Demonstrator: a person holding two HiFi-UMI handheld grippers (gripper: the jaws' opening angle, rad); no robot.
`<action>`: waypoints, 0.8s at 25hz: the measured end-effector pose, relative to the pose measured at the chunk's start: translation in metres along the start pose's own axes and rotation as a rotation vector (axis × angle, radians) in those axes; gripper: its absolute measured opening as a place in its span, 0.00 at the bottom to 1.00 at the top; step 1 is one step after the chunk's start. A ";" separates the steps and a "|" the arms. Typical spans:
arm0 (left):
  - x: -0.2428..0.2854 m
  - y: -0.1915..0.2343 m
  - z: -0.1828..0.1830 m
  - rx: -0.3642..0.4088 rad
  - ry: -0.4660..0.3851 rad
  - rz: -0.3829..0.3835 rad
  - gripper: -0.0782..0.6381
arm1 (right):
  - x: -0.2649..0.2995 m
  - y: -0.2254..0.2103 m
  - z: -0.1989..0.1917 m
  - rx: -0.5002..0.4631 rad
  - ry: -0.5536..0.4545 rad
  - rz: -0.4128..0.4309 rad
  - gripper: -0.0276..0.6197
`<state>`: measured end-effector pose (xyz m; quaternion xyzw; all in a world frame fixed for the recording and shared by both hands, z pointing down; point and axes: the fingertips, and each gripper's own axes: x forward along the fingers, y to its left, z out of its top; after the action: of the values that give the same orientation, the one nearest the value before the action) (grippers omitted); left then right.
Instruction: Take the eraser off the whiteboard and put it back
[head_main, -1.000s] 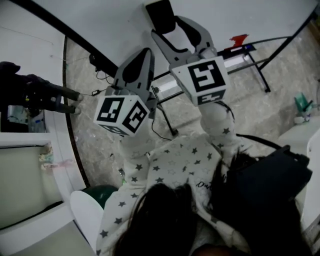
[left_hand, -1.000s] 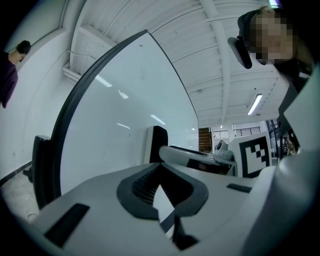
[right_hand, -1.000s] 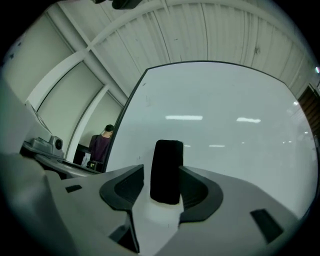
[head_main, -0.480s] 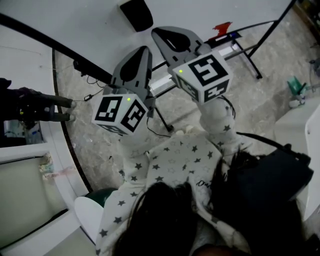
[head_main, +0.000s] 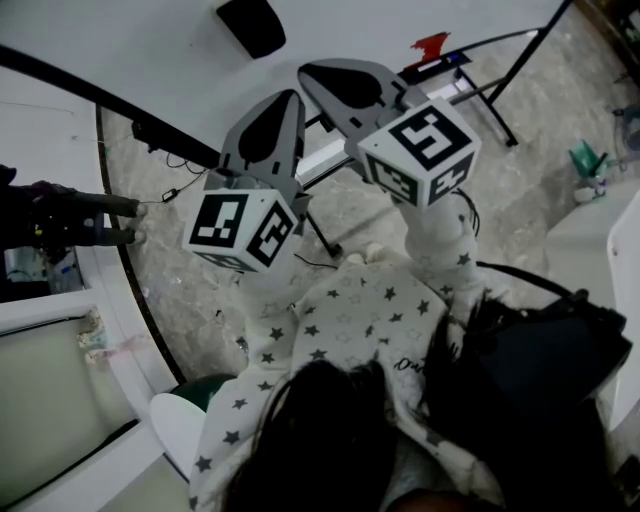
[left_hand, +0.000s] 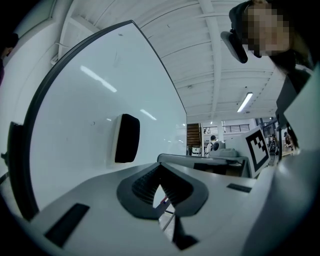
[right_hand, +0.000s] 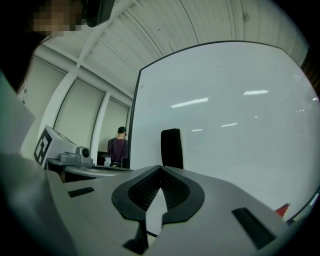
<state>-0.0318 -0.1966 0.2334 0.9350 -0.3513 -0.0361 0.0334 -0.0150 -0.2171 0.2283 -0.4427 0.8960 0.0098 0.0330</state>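
Up on the whiteboard (head_main: 150, 40), the black eraser (head_main: 252, 25) is stuck just ahead of your grippers. Your left gripper (left_hand: 160, 167) and right gripper (right_hand: 160, 169) both have jaws pressed together, nothing between them, neither touching it.

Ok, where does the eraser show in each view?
Head view: eraser at the top edge, stuck on the whiteboard.
Left gripper view: eraser left of centre, on the whiteboard.
Right gripper view: eraser at centre, on the whiteboard.
Shared landmark: the whiteboard.
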 end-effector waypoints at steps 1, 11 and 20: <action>0.000 0.000 -0.001 -0.003 0.003 -0.001 0.11 | 0.000 0.000 -0.002 0.002 0.006 0.001 0.05; 0.002 0.000 -0.003 -0.017 0.008 -0.008 0.11 | 0.002 0.000 -0.009 -0.005 0.037 0.000 0.05; 0.004 0.001 -0.002 -0.025 0.008 -0.013 0.11 | 0.002 -0.004 -0.011 -0.014 0.052 -0.012 0.05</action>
<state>-0.0292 -0.1999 0.2358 0.9369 -0.3446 -0.0368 0.0465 -0.0137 -0.2212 0.2391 -0.4483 0.8938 0.0045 0.0064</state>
